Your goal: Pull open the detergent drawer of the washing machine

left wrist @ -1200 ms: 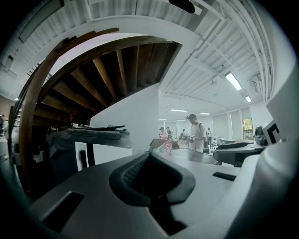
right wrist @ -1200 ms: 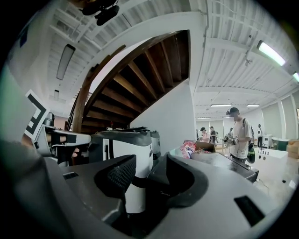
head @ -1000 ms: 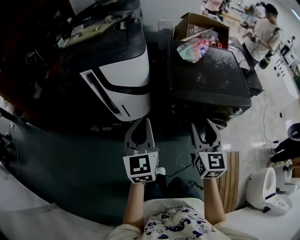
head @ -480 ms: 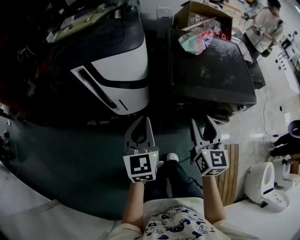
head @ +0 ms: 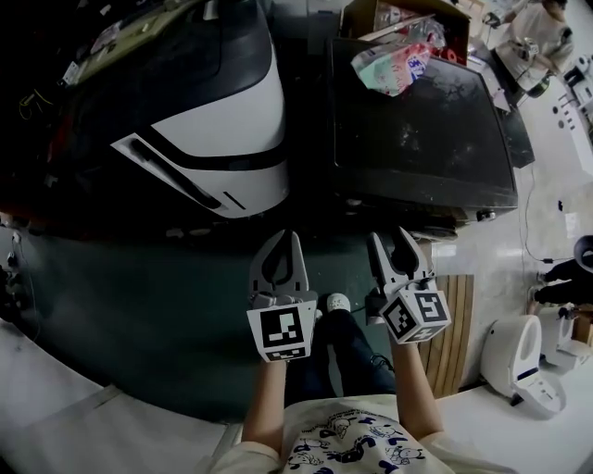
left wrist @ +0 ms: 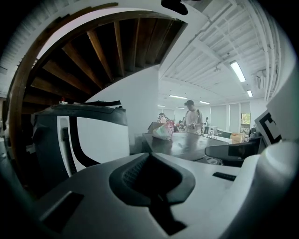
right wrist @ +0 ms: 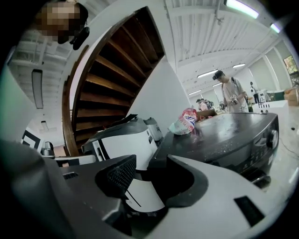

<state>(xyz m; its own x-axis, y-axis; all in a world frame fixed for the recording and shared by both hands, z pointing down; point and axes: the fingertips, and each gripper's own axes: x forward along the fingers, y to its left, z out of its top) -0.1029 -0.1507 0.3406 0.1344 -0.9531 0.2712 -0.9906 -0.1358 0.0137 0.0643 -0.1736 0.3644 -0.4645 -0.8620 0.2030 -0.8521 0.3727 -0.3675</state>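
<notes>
jaws of our left gripper (head: 291, 238) are pressed together with nothing in them, while those of our right gripper (head: 389, 235) are parted and empty, the gap framing only the machines beyond. both grippers are held side by side, pointing forward, near the machines but touching neither. the washing machine (head: 417, 120) looks to be the dark, flat-topped one ahead of our right gripper. its front faces us, with the front edge running left to right across the head view, and a round dial (right wrist: 273, 138) shows on the front panel in the right gripper view. we cannot pick out the detergent drawer on that panel, which the head view sees almost edge-on. a plastic bag (head: 394, 65) lies on the far part of its top, with a cardboard box (head: 408, 17) behind it. just to the left stands a white-and-black appliance (head: 232, 130), ahead of our left gripper.
</notes>
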